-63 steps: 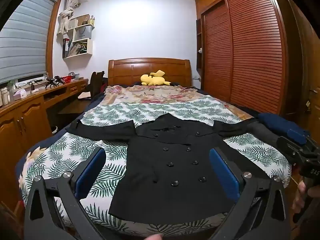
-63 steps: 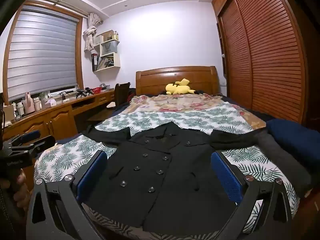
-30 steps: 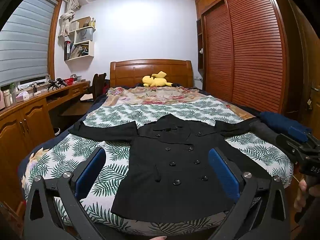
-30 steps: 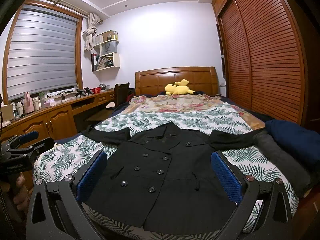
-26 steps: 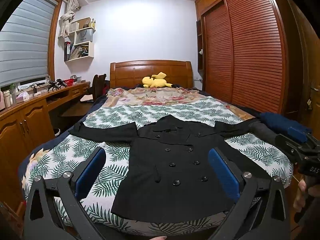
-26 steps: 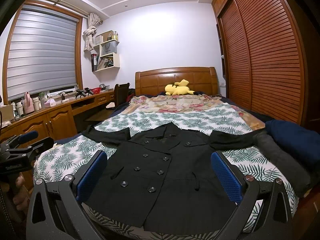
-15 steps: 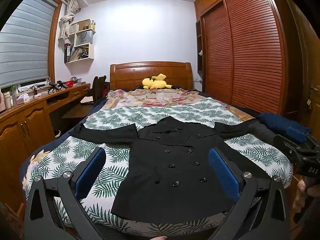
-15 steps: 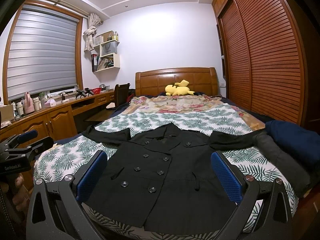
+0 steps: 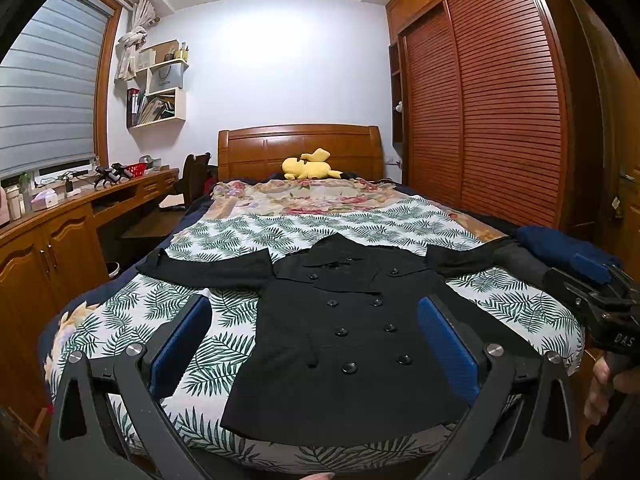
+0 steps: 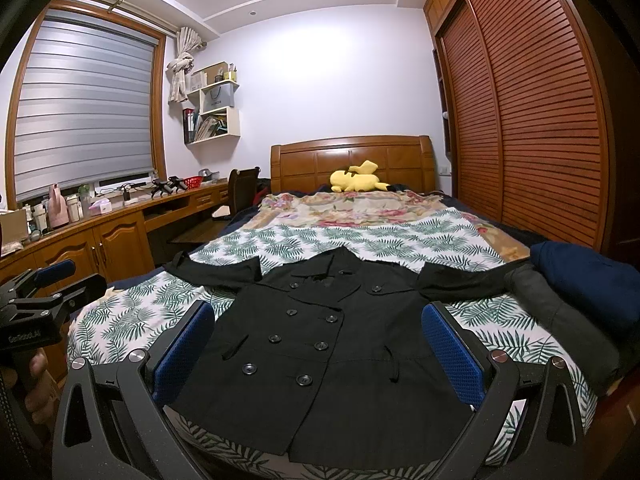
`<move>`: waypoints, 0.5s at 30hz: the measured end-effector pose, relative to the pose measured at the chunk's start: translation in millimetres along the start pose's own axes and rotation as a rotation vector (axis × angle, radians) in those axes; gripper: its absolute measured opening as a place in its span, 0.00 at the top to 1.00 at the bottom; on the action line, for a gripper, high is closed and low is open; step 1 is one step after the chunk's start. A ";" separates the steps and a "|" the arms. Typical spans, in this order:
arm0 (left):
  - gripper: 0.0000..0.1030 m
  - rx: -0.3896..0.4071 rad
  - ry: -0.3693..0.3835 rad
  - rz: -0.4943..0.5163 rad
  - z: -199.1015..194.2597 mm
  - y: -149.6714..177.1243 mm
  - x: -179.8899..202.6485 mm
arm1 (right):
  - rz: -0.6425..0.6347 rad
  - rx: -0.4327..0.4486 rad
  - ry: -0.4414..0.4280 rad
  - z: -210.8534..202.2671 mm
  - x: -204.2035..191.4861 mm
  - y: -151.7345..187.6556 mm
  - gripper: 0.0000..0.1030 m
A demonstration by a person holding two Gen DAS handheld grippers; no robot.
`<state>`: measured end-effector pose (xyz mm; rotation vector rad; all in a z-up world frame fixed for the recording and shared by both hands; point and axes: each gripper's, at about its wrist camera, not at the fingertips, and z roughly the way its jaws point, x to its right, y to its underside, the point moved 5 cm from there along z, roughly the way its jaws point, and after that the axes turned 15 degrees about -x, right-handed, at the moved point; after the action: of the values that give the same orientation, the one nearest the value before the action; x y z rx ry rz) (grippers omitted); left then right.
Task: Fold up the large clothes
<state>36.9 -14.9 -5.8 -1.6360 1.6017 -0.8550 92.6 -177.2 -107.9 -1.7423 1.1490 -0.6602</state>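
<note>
The black coat (image 9: 344, 332) lies flat on the bed (image 9: 132, 312), buttons up, both sleeves spread out sideways, just ahead of and below both claws. The left claw (image 9: 314, 344) hangs over the near hem with its blue pads (image 9: 182, 344) wide apart and nothing between them. The right claw (image 10: 316, 350) is the same: spread wide, empty, pointing up the front of the coat toward the collar. Nothing is folded yet, as far as I can judge.

What worries me is the fabric. It looks thick and heavy, so a pinch on one layer at a sleeve could slip, or a deep bite could catch the leaf-print sheet (image 10: 132, 316) underneath and drag it along. The far end of the sleeve (image 10: 464, 280) beyond the right claw runs up against a grey roll (image 10: 560, 312) and a navy bundle (image 10: 592, 276); it is hard to tell whether it touches or lies under them, and pulling it over may tug those off the edge. The hem sits right at the foot of the bed, so a careless lift could let the whole coat slide off toward the person.
</note>
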 end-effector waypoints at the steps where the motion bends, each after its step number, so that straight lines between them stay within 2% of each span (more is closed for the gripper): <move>1: 0.00 0.000 0.000 0.001 0.0 -0.1 0.2 | 0.000 0.000 0.000 0.0 0.0 0.1 0.00; 15: 0.00 0.007 -0.001 0.007 -1.8 -3.9 3.2 | -0.001 0.003 -0.001 -0.4 0.0 -0.4 0.00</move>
<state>37.6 -18.1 -1.5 -1.6250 1.6012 -0.8555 92.5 -177.2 -107.4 -1.7405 1.1459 -0.6619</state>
